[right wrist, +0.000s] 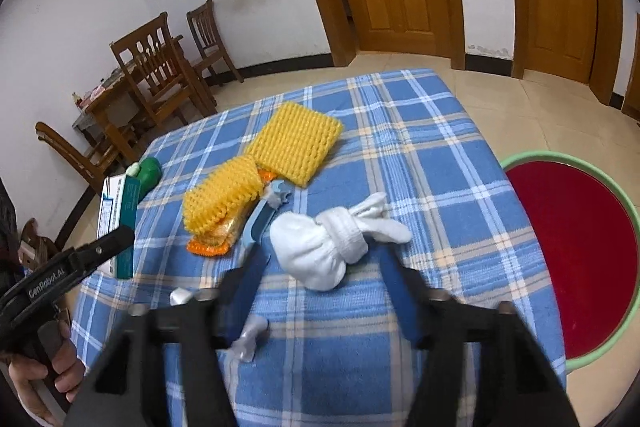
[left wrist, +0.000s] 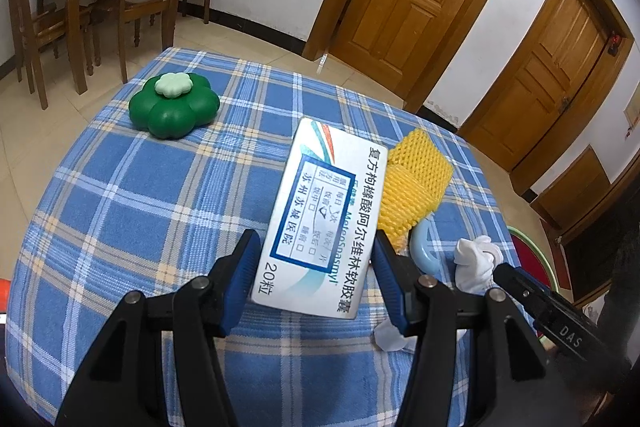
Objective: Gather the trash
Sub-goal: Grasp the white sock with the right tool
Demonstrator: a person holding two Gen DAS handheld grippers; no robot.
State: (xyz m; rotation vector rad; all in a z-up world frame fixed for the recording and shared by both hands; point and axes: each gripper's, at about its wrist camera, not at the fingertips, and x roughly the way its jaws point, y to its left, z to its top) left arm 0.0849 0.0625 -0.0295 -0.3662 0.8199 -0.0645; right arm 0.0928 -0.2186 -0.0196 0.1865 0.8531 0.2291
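The table [right wrist: 420,155], draped in a blue plaid cloth, is filling both views, and a red basin [right wrist: 580,259] with a green rim is sitting on the floor just beside its right edge.

The left gripper [left wrist: 316,267] is holding a white medicine box [left wrist: 320,211] upright above the cloth, its blue pads pressing on the box's two long sides with the jaws about half spread. From the right wrist view the same box is showing a teal side face. The box is carrying blue Chinese print down one edge, "20" near its lower corner, a Latin brand word that is partly hidden by a stamped blue frame, and hospital characters inside that frame.

The right gripper [right wrist: 320,283] is hanging over the near part of the table with its jaws standing wide and nothing between the pads; a rolled white sock [right wrist: 320,247] is lying on the cloth just ahead of the fingers, apart from them. Its body is reading "DAS" in the left wrist view, and the left tool is reading "GenRobot.AI" in the right wrist view.

Two yellow foam nets [right wrist: 296,143] are lying beyond the sock, one over an orange wrapper [right wrist: 208,247]. A small crumpled white scrap [right wrist: 250,341] is lying between the right gripper's fingers and the table's near edge.
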